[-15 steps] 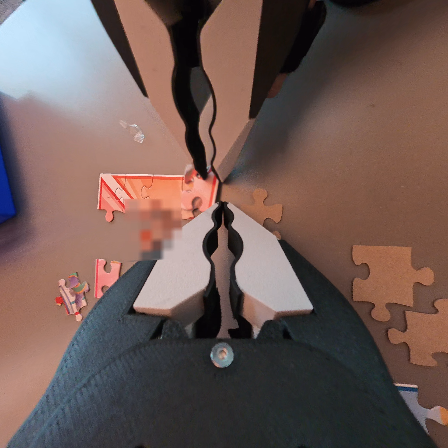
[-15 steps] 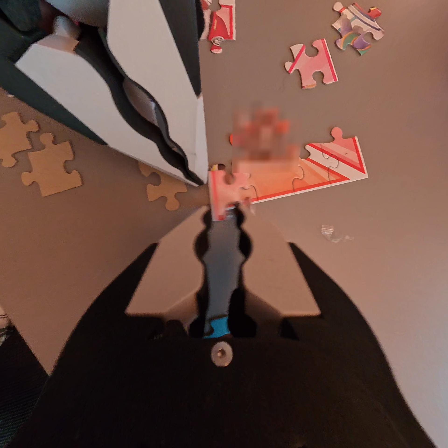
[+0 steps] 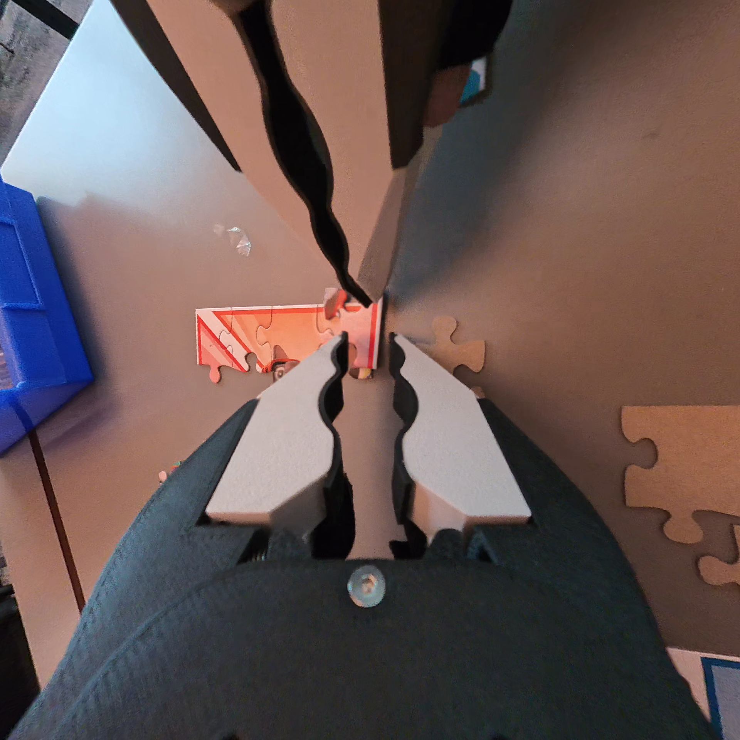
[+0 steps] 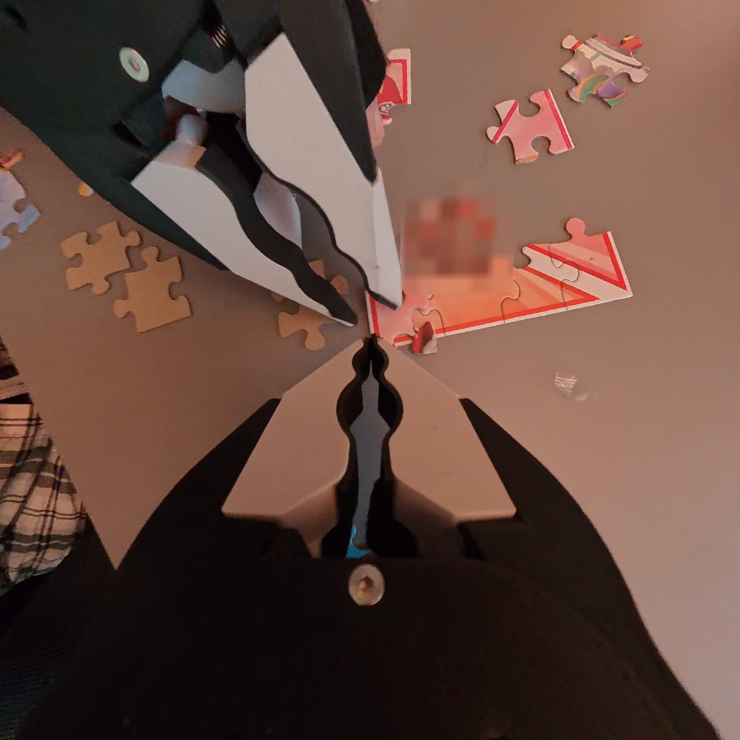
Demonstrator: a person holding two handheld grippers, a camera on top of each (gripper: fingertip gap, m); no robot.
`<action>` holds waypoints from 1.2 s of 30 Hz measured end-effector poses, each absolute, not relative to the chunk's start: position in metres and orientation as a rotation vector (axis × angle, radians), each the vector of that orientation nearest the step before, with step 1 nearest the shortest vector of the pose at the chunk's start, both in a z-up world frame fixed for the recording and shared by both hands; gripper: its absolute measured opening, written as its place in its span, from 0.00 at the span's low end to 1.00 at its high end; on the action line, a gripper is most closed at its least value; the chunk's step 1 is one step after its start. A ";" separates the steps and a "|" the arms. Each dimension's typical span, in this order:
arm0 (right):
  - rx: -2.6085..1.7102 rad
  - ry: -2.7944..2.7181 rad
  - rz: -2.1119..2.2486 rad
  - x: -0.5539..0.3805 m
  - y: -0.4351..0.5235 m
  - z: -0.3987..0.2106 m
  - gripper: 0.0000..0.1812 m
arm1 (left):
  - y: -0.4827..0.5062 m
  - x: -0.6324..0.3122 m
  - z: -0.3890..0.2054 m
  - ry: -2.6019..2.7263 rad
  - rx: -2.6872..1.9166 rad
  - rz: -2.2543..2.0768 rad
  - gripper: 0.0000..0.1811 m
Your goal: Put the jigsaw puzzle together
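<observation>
— Since half a second before, what had moved?

— Left gripper (image 3: 366, 340) had spread: its fingers, nearly touching earlier, stood a narrow gap apart with nothing between them. It straddled the end of the assembled puzzle strip (image 3: 280, 332), one fingertip lying over the red-bordered corner piece (image 3: 362, 332), the other on the bare table (image 3: 600, 240) just beside it.

— And the right one?

— Right gripper (image 4: 370, 340) had its fingertips pressed together, empty, at the strip's corner; earlier the corner piece reached into its tips. In the left wrist view it came down from above, its tip touching the top edge of that corner piece.

— Where did the puzzle lie?

— Flat on the brown table, a joined row of orange and red pieces. Loose ones lay around it: a pink piece (image 4: 530, 128) and a multicoloured piece (image 4: 602, 70) well apart from the row, several face-down brown pieces (image 4: 128, 276) on the other side, one brown piece (image 3: 460, 348) just beside the corner. A blue bin (image 3: 32, 320) stood at the table's edge, and a scrap of clear plastic (image 3: 236, 240) lay near the strip.
</observation>
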State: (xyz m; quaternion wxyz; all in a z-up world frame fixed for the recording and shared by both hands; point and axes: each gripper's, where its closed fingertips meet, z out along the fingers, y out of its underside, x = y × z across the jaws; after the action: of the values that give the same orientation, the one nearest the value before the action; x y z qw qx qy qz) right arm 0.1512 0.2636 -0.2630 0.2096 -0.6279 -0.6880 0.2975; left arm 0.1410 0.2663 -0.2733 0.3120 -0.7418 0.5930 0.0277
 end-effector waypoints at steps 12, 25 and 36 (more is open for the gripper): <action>-1.766 -1.949 0.630 0.155 0.275 -0.274 0.22 | 0.274 0.136 -0.273 1.495 -2.031 0.010 0.17; -1.728 -1.911 0.566 0.153 0.279 -0.276 0.07 | 0.268 0.140 -0.278 1.438 -2.092 -0.190 0.06; -1.685 -1.909 0.613 0.155 0.272 -0.263 0.07 | 0.268 0.145 -0.273 1.459 -2.029 -0.122 0.18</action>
State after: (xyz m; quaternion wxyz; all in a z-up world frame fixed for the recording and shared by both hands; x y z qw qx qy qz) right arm 0.1548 0.2723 -0.2631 0.2582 -0.6216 -0.7041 0.2259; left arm 0.1447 0.2682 -0.2728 0.3142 -0.7699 0.5535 -0.0462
